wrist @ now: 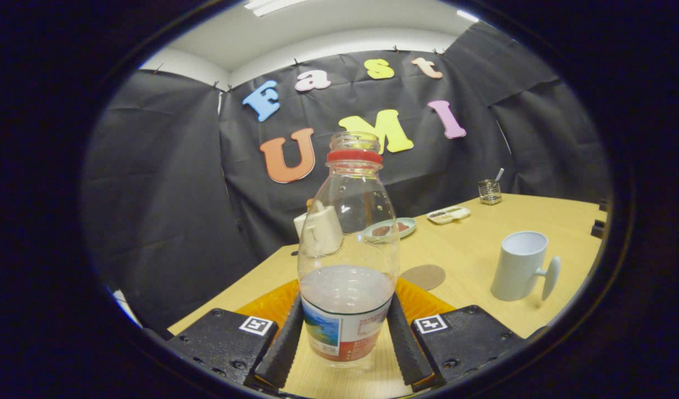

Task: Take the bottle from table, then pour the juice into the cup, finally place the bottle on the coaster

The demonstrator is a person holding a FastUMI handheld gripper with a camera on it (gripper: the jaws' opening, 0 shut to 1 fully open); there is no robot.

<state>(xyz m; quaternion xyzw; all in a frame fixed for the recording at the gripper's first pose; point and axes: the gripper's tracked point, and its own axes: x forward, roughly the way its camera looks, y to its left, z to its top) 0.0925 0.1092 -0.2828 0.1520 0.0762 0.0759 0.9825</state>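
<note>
- the claw is clenched on the bottle; both ribbed black fingers press on its lower sides, at the label.
- the bottle is clear plastic with a red neck ring and no cap on its mouth; it stands upright, about a third full of a cloudy pale liquid. its base looks to be at the tabletop; whether it rests there or is just lifted, i cannot tell.
- the coaster, a round brown disc, lies flat just beyond the bottle.
- the cup, a pale mug with its handle turned toward the near edge, stands upright, well apart from the bottle; its inside cannot be seen.
- toward the far edge: a plate with dark reddish bits, a small divided tray, a wire holder with a utensil in it.
</note>
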